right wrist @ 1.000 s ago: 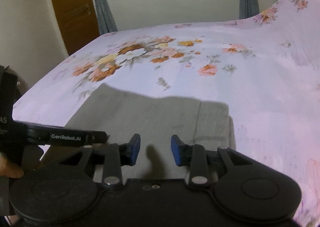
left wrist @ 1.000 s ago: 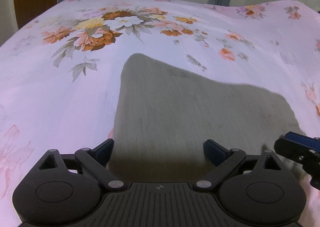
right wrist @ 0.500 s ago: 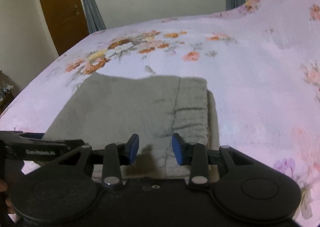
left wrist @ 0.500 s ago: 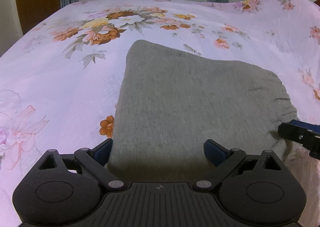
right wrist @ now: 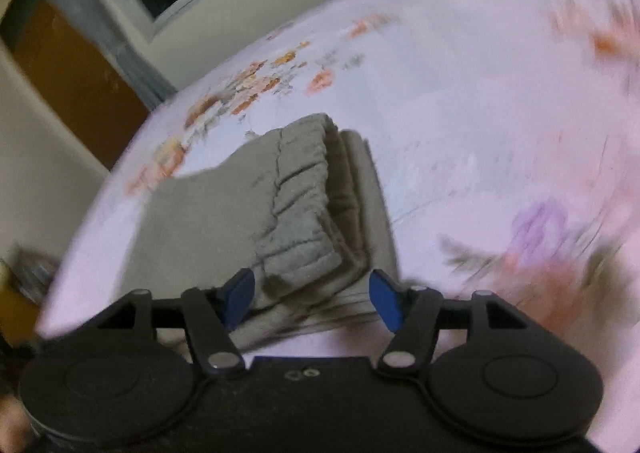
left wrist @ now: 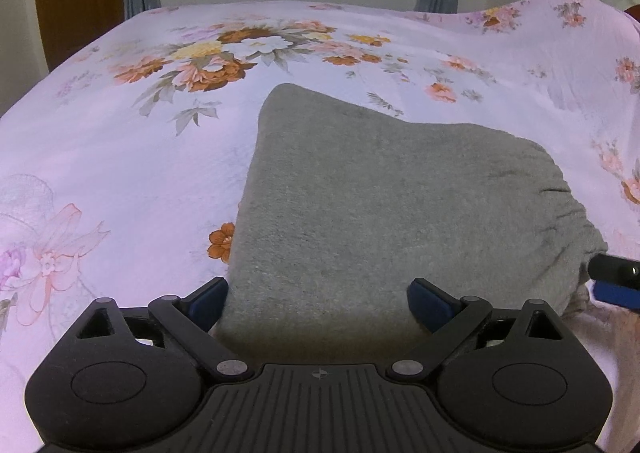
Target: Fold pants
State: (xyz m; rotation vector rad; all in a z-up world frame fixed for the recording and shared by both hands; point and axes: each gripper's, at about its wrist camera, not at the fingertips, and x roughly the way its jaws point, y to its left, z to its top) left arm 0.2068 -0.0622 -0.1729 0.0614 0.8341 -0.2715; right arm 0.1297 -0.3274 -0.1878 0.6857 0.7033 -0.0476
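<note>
The grey pants (left wrist: 380, 213) are a soft, nubby knit cloth (ribbed and gathered at the waistband (right wrist: 304, 205)), lying on a smooth matt floral-printed bedsheet (left wrist: 120, 157), while the left gripper (left wrist: 318, 303) is matt black ridged plastic with dull metal pivot pins.

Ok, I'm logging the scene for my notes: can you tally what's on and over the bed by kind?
Folded grey pants: 1
Floral bedsheet: 1
Grippers: 2, the left gripper open over the pants, the right gripper with jaws opening around the waistband end
Total: 4
</note>
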